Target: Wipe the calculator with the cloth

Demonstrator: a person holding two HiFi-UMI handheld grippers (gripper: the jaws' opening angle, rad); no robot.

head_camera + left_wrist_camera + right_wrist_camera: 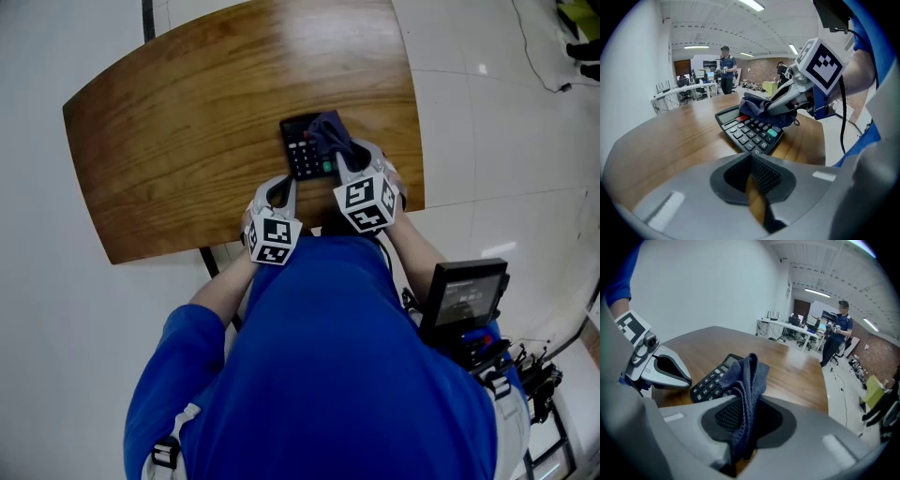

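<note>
Wooden counter (187,122) with a curved outline stands on a pale tiled floor (487,112). A person in a blue top (328,375) leans over its near edge and holds 2 grippers side by side.

The left gripper (284,185) is low over the near edge of the counter, just beside the near left corner of the calculator (302,155). I cannot tell if it touches it. Its fingers are brought together with only a thin slit between them, and nothing is held there.

The right gripper (343,157) is just to the right of it, over the right side of the calculator. Its fingers are closed on a dark blue cloth (328,131). The cloth stands out in a bunch in front of the fingers and lies on the far right part of the calculator, over some keys and next to the display.

The calculator is black, with 1 green key and 1 red key. It lies flat near the right end of the counter, close to the near edge.

Farther in the room stand white desks with monitors (787,329), and beside them stands another person (725,70) in a blue top.
</note>
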